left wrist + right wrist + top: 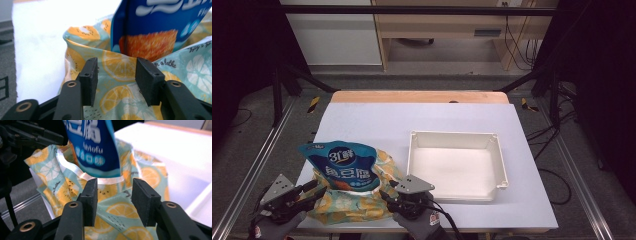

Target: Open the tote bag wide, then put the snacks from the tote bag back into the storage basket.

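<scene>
Now both tongs stand apart: the left tongs (113,82) and right tongs (112,201) grip nothing, each facing the fruit-print cloth bag (349,200) at the surface's (377,120) near left corner. A blue snack packet (343,162) sticks halfway out; pinching opposite rim edges should keep the mouth open

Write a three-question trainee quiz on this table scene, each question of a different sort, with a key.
1. True or false: the blue snack packet stands inside the fruit-print bag.
2. What lies in the white tray? A) a packet B) nothing C) a cloth
3. Fill in: the jaws of the left gripper and of the right gripper stand ____, pads off the bag.

Key: 1 true; 2 B; 3 open.
</scene>
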The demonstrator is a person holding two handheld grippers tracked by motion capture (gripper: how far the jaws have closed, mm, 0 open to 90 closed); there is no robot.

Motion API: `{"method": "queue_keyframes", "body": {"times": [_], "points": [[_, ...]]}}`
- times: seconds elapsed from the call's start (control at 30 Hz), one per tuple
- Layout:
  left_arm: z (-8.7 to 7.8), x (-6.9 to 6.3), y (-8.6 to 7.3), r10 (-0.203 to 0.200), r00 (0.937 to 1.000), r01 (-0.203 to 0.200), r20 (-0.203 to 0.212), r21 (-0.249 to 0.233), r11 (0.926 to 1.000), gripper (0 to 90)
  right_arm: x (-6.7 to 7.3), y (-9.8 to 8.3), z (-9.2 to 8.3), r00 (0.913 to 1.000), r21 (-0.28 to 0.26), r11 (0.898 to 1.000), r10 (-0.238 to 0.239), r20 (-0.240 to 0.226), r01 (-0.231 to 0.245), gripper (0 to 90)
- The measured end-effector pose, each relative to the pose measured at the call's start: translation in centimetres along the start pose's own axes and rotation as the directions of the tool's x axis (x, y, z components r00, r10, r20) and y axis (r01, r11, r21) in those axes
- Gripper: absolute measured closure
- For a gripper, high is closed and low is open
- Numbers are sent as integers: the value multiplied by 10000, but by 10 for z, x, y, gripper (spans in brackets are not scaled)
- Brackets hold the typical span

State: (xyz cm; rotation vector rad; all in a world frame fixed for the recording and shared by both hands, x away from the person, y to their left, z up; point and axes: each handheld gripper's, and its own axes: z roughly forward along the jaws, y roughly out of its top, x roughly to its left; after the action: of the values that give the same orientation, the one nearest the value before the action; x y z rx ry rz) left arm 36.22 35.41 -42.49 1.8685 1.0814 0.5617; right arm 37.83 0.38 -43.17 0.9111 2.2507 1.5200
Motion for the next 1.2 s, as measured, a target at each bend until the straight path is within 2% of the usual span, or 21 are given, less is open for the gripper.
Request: {"method": "queue_keyframes", "body": {"times": [0.2, 0.47, 0.73, 0.93, 1.2], "points": [[-14, -2, 10, -147, 9999, 148, 34, -585, 9982, 477, -2, 9, -12, 9999, -372, 9993, -80, 119, 85, 524], [-33, -2, 25, -203, 9998, 197, -30, -1360, 9905, 449, -5, 21, -24, 9997, -805, 9967, -89, 237, 108, 493], [-36, -1, 37, -175, 9998, 153, -132, -1526, 9882, 427, -10, 38, -33, 9998, -1230, 9924, -16, 223, 44, 465], [-37, -2, 51, 42, 9997, -80, -240, -1618, 9868, 417, -12, 50, -38, 9998, -1392, 9902, -64, 197, 90, 463], [-40, -3, 69, 121, 9990, -202, -427, -1944, 9807, 412, -10, 62, -41, 9998, -1560, 9876, -163, 138, 183, 465]]}}
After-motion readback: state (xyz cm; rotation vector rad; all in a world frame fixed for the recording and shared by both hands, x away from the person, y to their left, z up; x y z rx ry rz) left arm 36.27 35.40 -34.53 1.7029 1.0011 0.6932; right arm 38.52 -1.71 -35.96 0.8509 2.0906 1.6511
